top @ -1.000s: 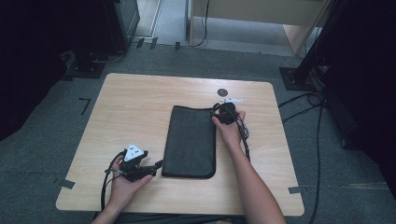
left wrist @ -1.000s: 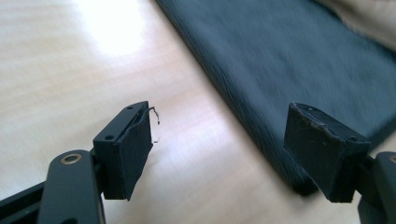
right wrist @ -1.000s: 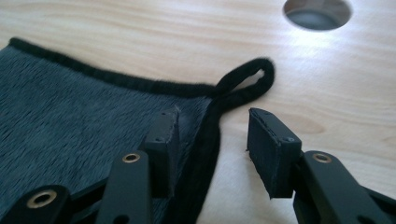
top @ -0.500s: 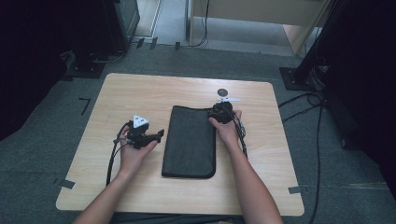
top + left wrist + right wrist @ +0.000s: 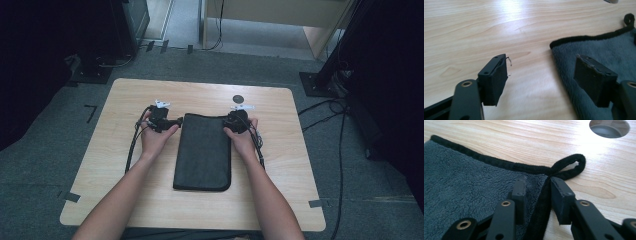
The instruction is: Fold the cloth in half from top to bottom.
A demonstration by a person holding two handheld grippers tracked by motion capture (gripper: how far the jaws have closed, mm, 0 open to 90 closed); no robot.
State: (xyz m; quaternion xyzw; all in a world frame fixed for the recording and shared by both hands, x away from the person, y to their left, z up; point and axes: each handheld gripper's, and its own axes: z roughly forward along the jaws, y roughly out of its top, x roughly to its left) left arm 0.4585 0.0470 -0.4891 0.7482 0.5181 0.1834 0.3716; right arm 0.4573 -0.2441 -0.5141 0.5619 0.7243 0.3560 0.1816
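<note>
So the dark grey towel (image 5: 204, 152) is lying folded flat in the middle of the wooden table (image 5: 125, 95), long axis running from the person's near side toward the far edge, short top edge facing away, with a little hanging loop (image 5: 570, 166) sticking out at the far right corner. The right gripper (image 5: 235, 122) is sitting right on that corner — in the right gripper view its jaws have just been closing and are straddling the black hem just below the loop, one jaw over the fleece and one outside the edge, with a narrow gap to the cloth, so it's not clamping yet as far as I can see. The left gripper (image 5: 176, 121) is hovering at the far left corner, jaws spread wide and just closing a bit — in the left gripper view one jaw is over bare wood and the other over the towel's edge, nothing pinched. Room-wise, there's bare tabletop on both sides of the towel and beyond its top edge, where a round cable hole (image 5: 238, 98) is sitting just past the right gripper; the near short edge is lying well inside the table's front edge.
</note>
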